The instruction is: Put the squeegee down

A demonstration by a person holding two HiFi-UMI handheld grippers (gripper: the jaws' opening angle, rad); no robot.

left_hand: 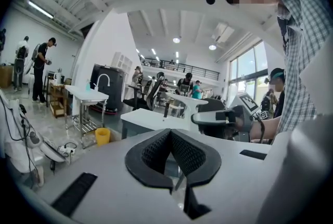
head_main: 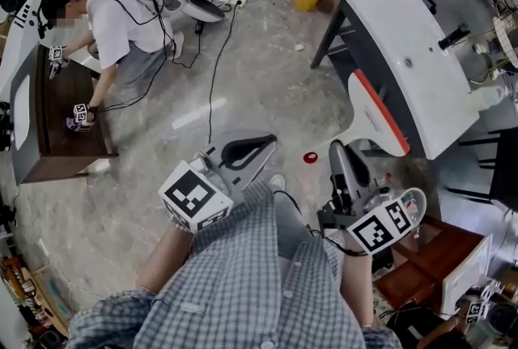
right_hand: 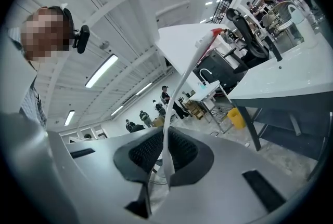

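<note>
Not done: R gripper [right_hand: 165, 137] pinches the squeegee [right_hand: 182, 82] by its handle, blade held up just beside the table [head_main: 405, 40] edge, apparently not resting on it. L gripper [left_hand: 169, 137] jaws are pressed together w/ nothing between. Left to do: lower & let go.

The hall is brightly lit by ceiling strips [right_hand: 101, 70] and windows [left_hand: 250, 69]; gripper views are warped and darkened at the edges.
</note>
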